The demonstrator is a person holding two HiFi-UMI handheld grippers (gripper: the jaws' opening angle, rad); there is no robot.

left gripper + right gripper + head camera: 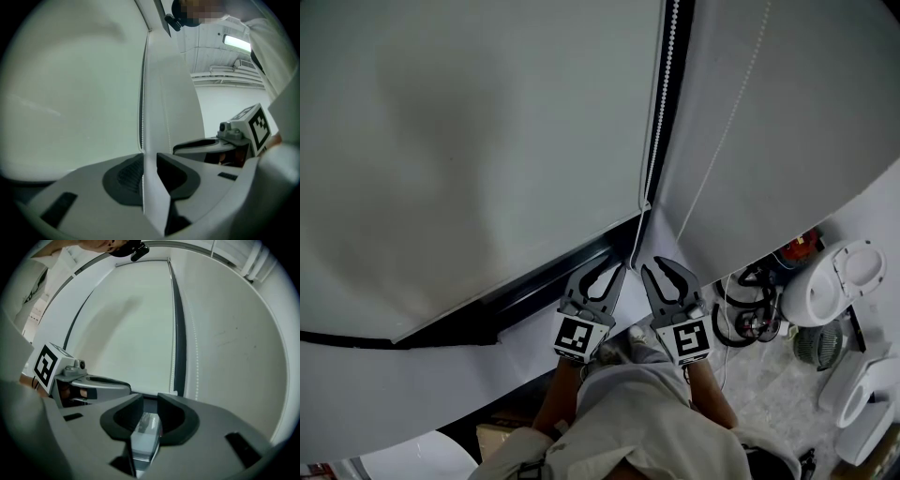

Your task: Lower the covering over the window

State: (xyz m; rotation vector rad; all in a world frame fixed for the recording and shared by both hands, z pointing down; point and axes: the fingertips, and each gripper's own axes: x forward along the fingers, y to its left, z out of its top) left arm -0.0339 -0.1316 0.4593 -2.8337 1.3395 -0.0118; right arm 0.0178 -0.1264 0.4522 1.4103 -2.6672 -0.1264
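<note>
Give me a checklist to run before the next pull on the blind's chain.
1. The bead chain sits inside the left gripper: ok, it runs between the jaws along one pad.
2. The left gripper is clamped on the chain: cannot tell; a gap shows beside it.
3. The right gripper is on the chain: not ok; jaws apart, nothing between.
4. The blind is fully down: not ok; a dark strip shows below it.
5. The grippers are apart from each other: ok.

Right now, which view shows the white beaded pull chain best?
The left gripper view: the white beaded pull chain runs up the middle, between the left hand-held gripper's jaws. The head view shows the chain thin beside the dark window frame; the right gripper view, faint and off-centre.
</note>
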